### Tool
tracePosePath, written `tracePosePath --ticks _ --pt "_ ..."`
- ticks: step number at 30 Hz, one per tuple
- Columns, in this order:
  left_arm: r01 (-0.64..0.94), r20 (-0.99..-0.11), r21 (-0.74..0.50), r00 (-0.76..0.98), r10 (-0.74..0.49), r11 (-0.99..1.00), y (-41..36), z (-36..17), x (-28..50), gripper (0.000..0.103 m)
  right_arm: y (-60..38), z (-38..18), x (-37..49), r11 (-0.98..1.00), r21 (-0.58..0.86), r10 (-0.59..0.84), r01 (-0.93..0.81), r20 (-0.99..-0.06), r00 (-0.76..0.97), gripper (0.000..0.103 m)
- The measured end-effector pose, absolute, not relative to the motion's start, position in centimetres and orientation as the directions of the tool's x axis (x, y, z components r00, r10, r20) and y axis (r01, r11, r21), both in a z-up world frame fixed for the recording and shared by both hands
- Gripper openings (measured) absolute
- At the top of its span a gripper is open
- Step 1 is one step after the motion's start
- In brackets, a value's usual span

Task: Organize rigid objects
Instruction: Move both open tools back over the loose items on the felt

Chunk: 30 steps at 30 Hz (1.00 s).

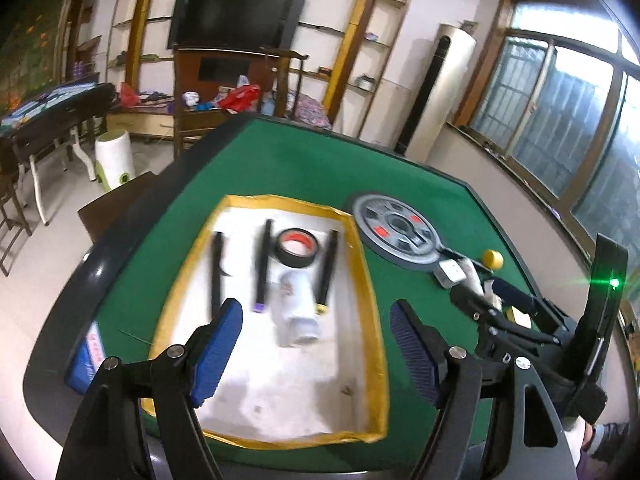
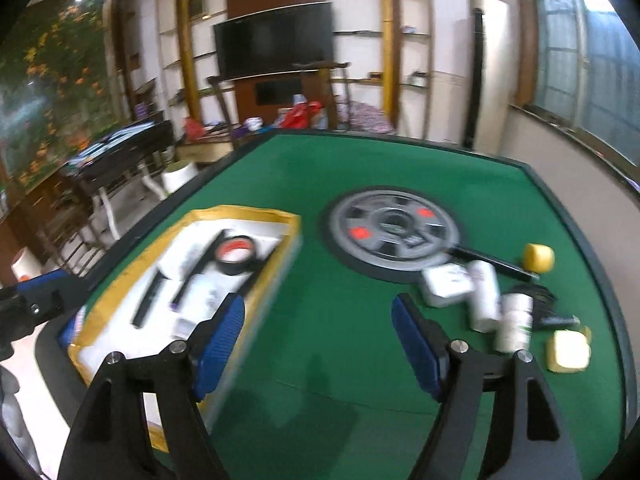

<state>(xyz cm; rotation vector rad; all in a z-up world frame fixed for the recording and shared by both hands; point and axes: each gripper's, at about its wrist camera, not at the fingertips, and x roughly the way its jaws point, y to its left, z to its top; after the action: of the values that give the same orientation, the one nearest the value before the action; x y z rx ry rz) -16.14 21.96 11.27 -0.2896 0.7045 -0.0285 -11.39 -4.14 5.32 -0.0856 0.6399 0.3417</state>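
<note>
Both hand-held grippers, left point(image 1: 316, 344) and right point(image 2: 320, 340), are spread and empty. The white bottles point(image 2: 484, 296) look light and slick, so grip them mid-body, across the barrel.

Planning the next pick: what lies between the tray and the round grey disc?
Bare green felt between tray and round grey disc, shown in the right wrist view.

Open left claw point(image 1: 316, 344) above yellow-rimmed tray point(image 1: 370, 280)
</note>
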Motion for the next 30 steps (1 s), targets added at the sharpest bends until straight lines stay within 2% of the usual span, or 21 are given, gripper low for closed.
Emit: tracePosePath --ticks 12,19,24,30 --pt "0.006 -0.662 -0.220 0.734 -0.154 0.975 15.7 11.2 -16.7 0.079 -12.1 4.4 -12.3 0.985 -0.041 0.116 -0.166 -0.553 0.825 0.076" --pt "0.055 -0.676 -0.196 0.716 -0.176 0.979 13.0 11.3 -16.4 0.079 -13.9 3.9 -12.4 0.989 -0.040 0.098 -0.144 -0.560 0.823 0.077" --pt "0.097 -0.692 -0.210 0.688 -0.218 0.973 11.2 10.8 -16.0 0.079 -14.8 3.6 -12.3 0.991 -0.047 0.077 -0.123 -0.554 0.829 0.083" --pt "0.173 -0.742 -0.209 0.613 -0.271 0.962 7.3 8.7 -14.5 0.079 -15.9 2.3 -11.3 0.995 -0.023 0.064 -0.096 -0.588 0.806 0.083"
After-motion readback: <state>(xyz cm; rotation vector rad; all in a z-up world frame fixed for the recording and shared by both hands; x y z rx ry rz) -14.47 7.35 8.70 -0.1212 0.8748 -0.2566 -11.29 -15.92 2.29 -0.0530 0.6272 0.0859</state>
